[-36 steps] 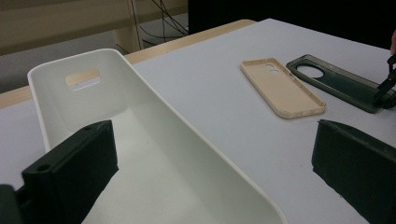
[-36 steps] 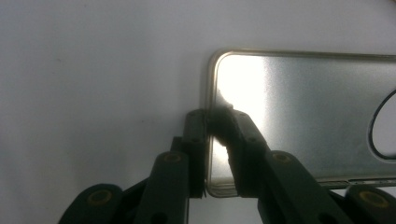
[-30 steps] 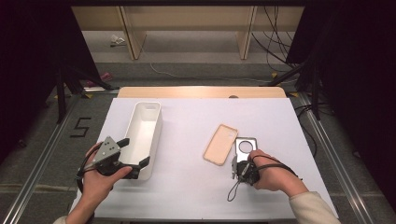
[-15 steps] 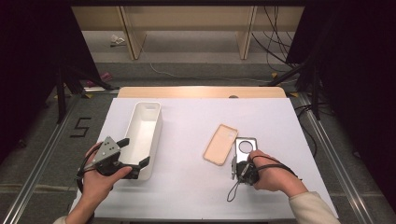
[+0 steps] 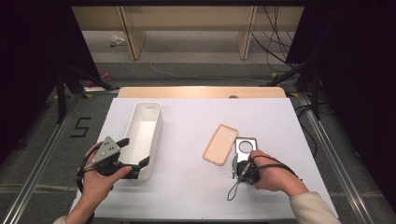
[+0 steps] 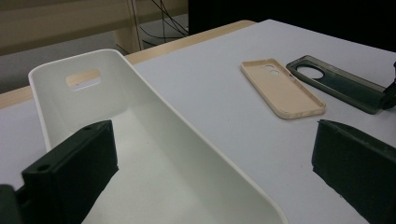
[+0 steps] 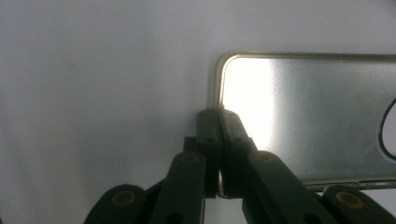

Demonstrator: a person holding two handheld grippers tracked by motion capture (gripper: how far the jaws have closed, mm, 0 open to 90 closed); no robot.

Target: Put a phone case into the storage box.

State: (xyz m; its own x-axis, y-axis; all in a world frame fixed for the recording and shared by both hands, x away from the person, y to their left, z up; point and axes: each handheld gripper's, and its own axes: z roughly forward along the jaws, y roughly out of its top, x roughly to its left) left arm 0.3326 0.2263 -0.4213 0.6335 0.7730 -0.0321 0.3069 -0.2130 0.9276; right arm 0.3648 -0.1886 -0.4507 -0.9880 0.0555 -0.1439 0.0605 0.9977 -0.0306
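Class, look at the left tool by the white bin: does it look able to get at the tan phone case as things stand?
Probably yes. The left tool is open, straddling the wall of the white bin, holding nothing. Bare table lies between it and the tan phone case, which lies untouched.

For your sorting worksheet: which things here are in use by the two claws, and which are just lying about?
In use:
- grey case, its edge pinched by the right claw
- white bin, its near wall between the open left claw

Lying about:
- tan case, flat on the table
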